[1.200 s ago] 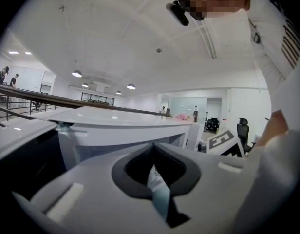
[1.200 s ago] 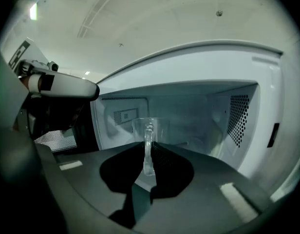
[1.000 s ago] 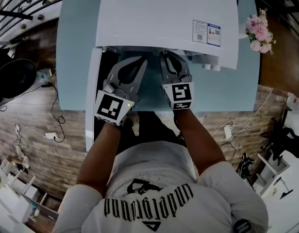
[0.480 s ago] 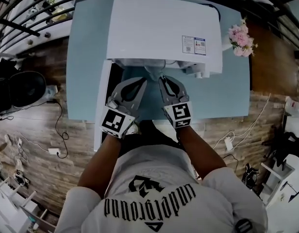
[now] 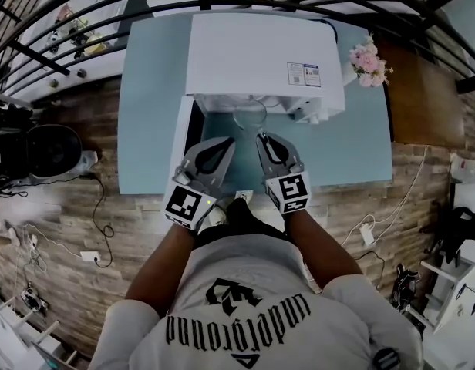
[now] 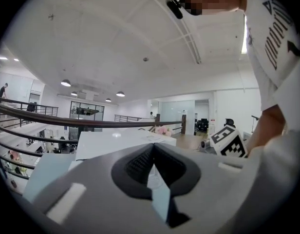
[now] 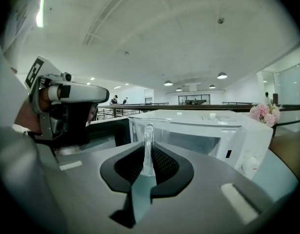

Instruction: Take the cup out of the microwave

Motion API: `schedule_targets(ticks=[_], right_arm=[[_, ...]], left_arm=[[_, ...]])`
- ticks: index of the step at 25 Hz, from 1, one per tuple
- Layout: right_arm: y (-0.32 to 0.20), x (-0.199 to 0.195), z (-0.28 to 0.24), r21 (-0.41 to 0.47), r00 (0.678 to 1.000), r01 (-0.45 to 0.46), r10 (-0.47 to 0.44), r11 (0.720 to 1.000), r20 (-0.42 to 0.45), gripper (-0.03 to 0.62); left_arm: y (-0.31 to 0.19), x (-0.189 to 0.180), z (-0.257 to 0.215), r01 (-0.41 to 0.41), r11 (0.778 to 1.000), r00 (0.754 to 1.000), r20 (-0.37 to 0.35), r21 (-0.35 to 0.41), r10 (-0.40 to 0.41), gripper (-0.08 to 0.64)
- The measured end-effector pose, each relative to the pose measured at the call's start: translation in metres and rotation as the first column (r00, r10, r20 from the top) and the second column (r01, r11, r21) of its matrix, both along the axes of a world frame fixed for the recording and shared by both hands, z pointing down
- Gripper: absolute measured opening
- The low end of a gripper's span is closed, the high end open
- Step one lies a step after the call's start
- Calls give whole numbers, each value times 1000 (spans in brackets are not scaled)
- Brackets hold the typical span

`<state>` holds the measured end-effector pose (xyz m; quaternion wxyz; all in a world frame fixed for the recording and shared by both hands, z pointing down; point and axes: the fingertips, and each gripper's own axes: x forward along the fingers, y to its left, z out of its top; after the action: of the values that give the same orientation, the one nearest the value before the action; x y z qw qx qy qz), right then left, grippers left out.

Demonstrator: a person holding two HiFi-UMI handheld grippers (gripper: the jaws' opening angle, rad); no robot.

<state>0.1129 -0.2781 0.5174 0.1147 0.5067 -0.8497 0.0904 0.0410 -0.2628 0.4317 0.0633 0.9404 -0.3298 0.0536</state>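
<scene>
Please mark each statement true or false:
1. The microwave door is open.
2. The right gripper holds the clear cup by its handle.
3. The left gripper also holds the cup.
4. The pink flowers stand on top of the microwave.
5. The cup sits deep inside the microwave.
1. True. The door of the microwave is swung open at its left side in the head view.
2. True. The right gripper is shut on the handle of the cup.
3. False. The left gripper is shut on nothing, beside the cup.
4. False. The flowers stand on the table, right of the microwave.
5. False. The cup is out in front of the opening.
</scene>
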Motion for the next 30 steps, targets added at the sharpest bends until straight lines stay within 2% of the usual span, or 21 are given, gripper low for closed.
schedule_targets(ticks=[5, 12, 17, 25, 30], right_arm=[[22, -8, -27, 58, 1000, -19, 18, 998, 17, 32], [65, -19, -61, 87, 999, -45, 43, 995, 24, 32], [96, -22, -85, 105, 998, -62, 59, 993, 35, 32], [130, -12, -123, 142, 998, -48, 40, 989, 58, 32], [149, 6, -143, 166, 998, -19, 8, 986, 70, 32]], left_arm=[[23, -19, -11, -29, 995, 1000, 0, 92, 29, 49], [64, -45, -40, -46, 993, 999, -15, 109, 48, 49], [90, -56, -55, -75, 986, 997, -19, 150, 79, 49], [120, -61, -86, -65, 987, 997, -34, 145, 71, 49], [133, -55, -92, -48, 972, 999, -14, 231, 52, 49]])
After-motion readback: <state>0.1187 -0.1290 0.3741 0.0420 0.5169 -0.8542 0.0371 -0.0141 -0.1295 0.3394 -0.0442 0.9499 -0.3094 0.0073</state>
